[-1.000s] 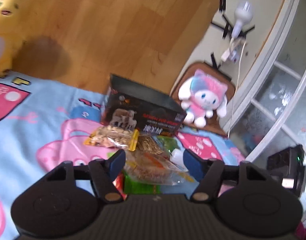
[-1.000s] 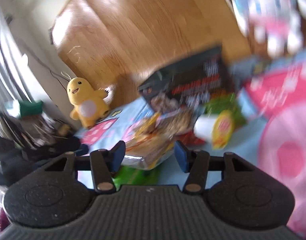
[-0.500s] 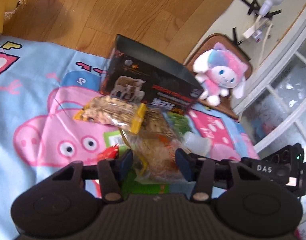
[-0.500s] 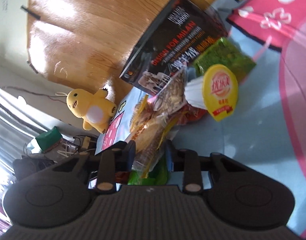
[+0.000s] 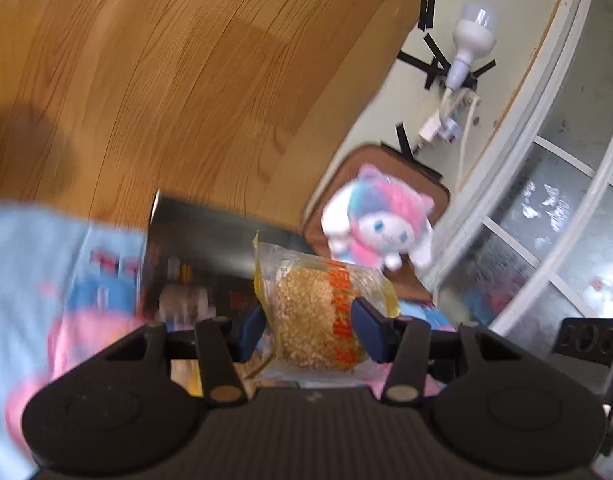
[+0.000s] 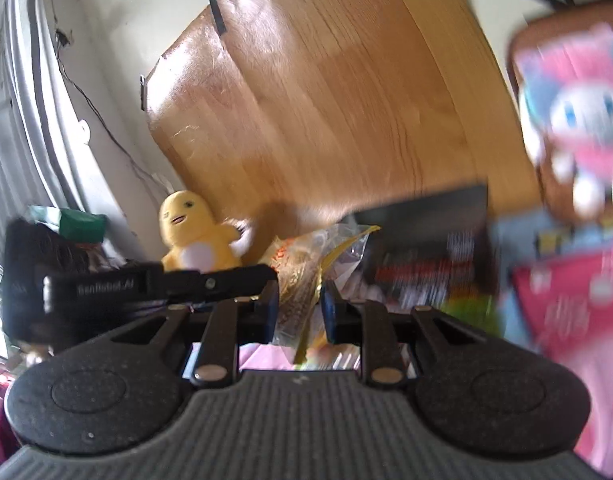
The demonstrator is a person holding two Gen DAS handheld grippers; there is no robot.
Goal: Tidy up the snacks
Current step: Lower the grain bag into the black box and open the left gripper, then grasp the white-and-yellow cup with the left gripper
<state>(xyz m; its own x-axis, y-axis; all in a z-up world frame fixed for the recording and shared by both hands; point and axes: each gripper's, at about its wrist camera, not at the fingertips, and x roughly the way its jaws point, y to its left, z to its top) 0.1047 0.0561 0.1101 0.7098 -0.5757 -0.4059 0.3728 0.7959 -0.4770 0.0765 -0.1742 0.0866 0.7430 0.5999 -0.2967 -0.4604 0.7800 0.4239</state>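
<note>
A clear snack bag with a round golden cake and orange print hangs in the air above the blue and pink playmat. My left gripper is shut on it, one pad on each side of the cake. My right gripper pinches the same snack bag at its crinkled yellow edge, and its jaws are still closing. The left gripper reaches in from the left of the right wrist view. A black box stands open behind the bag. A blurred green packet lies by the black box.
A pink and white plush sits on a brown cushion at the right. A yellow plush stands at the mat's far left. Wooden floor lies beyond the mat. A lamp bulb and cables hang on the wall.
Both grippers have shut on the clear snack bag and lifted it off the pile of snacks. The right gripper rolled back toward upright. The views now look more level across the room.
</note>
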